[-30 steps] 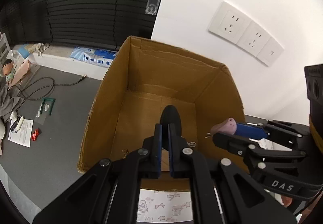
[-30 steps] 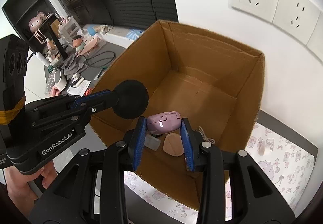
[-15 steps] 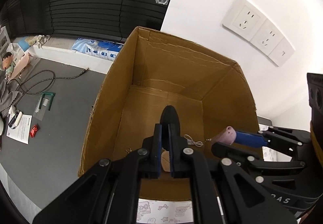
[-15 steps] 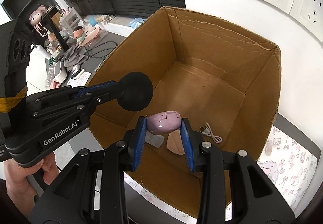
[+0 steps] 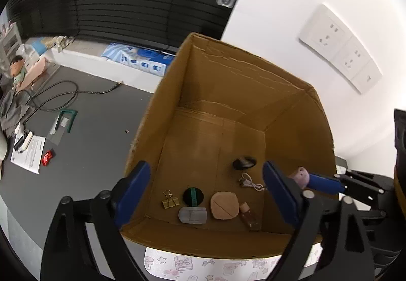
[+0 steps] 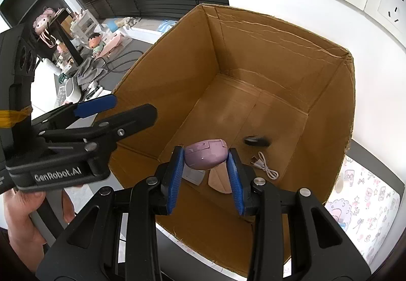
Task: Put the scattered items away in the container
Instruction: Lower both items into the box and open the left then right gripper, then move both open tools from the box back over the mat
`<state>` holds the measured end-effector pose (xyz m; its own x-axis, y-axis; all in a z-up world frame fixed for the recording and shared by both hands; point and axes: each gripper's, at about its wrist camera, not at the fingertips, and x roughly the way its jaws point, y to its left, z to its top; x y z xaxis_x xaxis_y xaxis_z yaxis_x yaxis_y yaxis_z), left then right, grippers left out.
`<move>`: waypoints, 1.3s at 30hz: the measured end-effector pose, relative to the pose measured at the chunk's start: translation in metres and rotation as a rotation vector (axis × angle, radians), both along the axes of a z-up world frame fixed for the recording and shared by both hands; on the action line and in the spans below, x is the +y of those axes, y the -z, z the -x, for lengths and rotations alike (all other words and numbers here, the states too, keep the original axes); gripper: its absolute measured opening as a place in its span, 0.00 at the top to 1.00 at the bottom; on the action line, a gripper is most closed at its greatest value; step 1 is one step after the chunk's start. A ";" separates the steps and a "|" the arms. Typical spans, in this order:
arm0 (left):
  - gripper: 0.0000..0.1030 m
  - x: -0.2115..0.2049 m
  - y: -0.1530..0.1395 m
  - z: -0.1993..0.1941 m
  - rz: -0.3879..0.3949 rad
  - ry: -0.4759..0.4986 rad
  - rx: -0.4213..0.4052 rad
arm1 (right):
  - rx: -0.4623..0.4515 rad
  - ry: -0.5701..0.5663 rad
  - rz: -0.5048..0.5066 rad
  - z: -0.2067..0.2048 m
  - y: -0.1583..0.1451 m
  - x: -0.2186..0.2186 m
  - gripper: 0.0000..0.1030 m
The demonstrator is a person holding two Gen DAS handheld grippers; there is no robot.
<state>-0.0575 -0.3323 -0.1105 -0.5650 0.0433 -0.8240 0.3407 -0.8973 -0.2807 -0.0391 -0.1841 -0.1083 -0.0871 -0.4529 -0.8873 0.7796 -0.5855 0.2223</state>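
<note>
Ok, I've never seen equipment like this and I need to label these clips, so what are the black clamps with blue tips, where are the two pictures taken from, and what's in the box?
There is no robot here. A person holds two hand-operated grippers, and each carries a wide-angle camera looking forward along its own fingers, so one picture comes from each.

The left gripper is open and holds nothing. The right gripper is shut on a small lilac case, held above the cardboard box.

On the box floor lie a black puff, blurred, a white cable, a gold binder clip, a black round disc, a grey flat piece, a tan pad and a small bottle.
</note>
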 end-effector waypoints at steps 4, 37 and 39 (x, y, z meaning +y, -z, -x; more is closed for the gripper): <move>0.07 -0.008 -0.001 -0.004 -0.009 -0.028 0.007 | 0.012 0.015 -0.003 0.001 -0.002 0.002 0.53; 0.05 0.054 -0.027 0.007 0.026 0.082 0.049 | 0.159 0.238 0.044 0.021 -0.044 0.088 0.00; 0.05 0.059 -0.031 0.009 0.024 0.085 0.057 | 0.165 0.247 0.046 0.023 -0.048 0.094 0.00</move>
